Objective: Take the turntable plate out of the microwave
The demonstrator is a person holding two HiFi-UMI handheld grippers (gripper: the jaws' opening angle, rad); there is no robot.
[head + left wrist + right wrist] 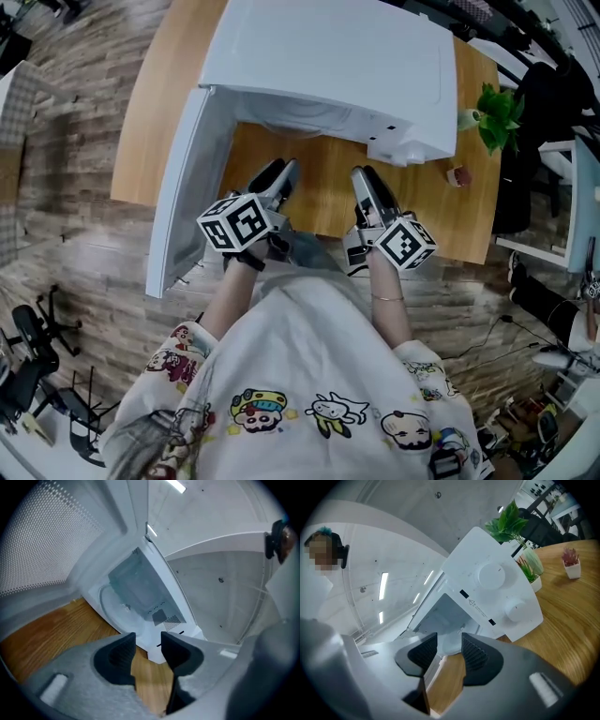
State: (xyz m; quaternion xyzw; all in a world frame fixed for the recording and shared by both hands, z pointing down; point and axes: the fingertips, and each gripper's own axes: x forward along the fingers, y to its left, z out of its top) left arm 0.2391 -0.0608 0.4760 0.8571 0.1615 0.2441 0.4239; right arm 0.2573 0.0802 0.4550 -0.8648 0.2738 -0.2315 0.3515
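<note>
You hold both grippers side by side just in front of the microwave (328, 66), tips aimed at its front and dipping slightly. Your left gripper (279, 173) has its jaws apart with nothing between them. Your right gripper (366, 176) is parted and empty too. Each is rolled a little, so the marker cubes (234, 222) tilt away from one another. Your bare forearms (225, 300) reach forward from your body toward the microwave, close together.

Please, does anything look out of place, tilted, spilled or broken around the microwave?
Nothing stands out. The microwave stands upright on the table with its door swung open, and the turntable plate seems to lie flat inside. No spill or damage shows.
</note>
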